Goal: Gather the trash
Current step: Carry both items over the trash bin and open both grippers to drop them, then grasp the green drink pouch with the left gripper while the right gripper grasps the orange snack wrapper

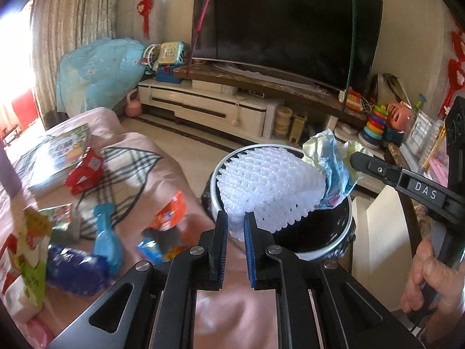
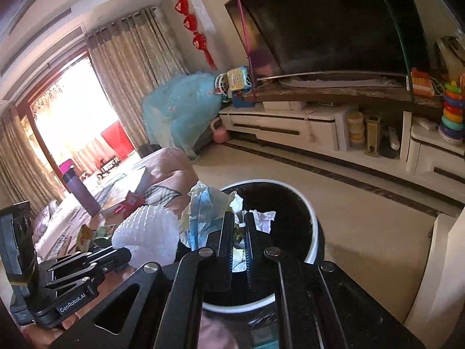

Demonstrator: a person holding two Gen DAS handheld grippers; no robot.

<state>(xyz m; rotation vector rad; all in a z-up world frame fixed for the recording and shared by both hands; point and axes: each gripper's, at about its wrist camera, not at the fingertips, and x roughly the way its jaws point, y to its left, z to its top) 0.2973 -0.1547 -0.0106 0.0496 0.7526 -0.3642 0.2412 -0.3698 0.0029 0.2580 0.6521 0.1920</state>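
My left gripper [image 1: 236, 218] is shut on a white foam fruit net [image 1: 267, 186] and holds it over the round bin [image 1: 343, 232], which has a white rim and a black liner. My right gripper [image 2: 239, 218] is shut on a crumpled blue, white and yellow wrapper [image 2: 203, 218] above the bin's [image 2: 315, 229] near rim. In the left wrist view the right gripper [image 1: 353, 157] comes in from the right with the wrapper [image 1: 334, 163], which touches the net. The net also shows in the right wrist view [image 2: 148, 235].
The pink-covered table [image 1: 174, 174] at left bears a red wrapper [image 1: 84, 171], a blue spray bottle [image 1: 106, 238], an orange packet [image 1: 171, 212], a blue mesh bag [image 1: 75, 270], cartons and a book [image 1: 58, 157]. A purple flask [image 2: 80, 192] stands there. Beyond are the floor, TV stand [image 1: 203, 104] and toys.
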